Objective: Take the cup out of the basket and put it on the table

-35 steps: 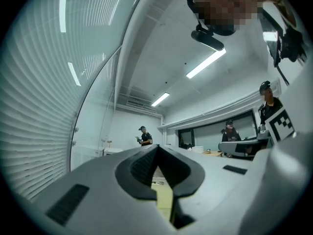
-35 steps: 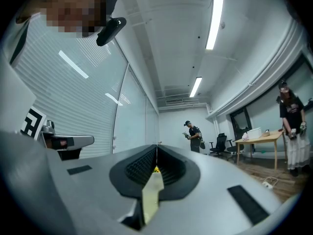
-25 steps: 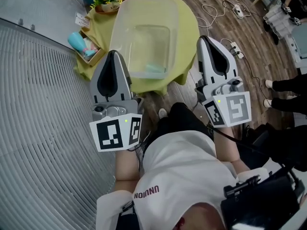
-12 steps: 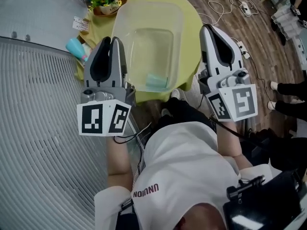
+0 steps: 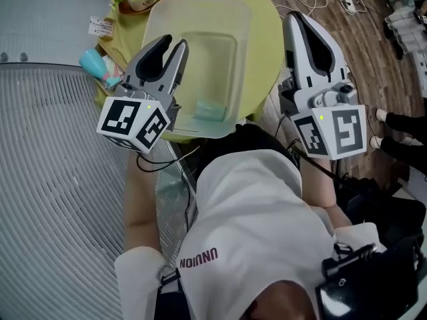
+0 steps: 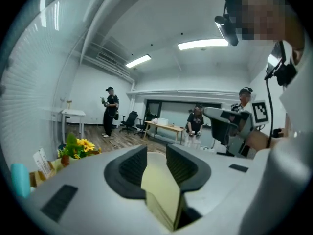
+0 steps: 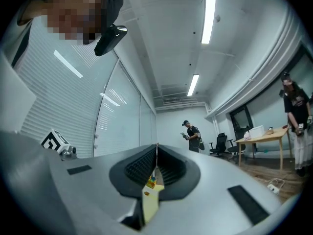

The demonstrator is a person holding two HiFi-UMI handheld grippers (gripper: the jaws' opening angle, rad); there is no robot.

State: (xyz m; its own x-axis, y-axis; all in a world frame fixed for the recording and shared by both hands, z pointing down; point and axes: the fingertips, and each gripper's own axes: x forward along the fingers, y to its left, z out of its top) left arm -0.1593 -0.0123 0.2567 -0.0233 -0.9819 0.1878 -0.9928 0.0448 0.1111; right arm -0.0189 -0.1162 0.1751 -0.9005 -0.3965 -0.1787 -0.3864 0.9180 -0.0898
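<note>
The small pale-teal cup (image 5: 208,110) sits on the floor of the translucent plastic basket (image 5: 200,9), below and right of the left gripper (image 5: 172,47), whose empty fingers have just been parting. The right gripper (image 5: 297,17) has its fingers clenched on nothing. The cup looks light, stiff and probably a little slick, so pinching one side of its rim wall seems best.

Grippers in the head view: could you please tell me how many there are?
2: the left gripper at the basket's left wall, fingers just opening, nothing between them; the right gripper right of the basket, fingers shut. None appears hidden.
</note>
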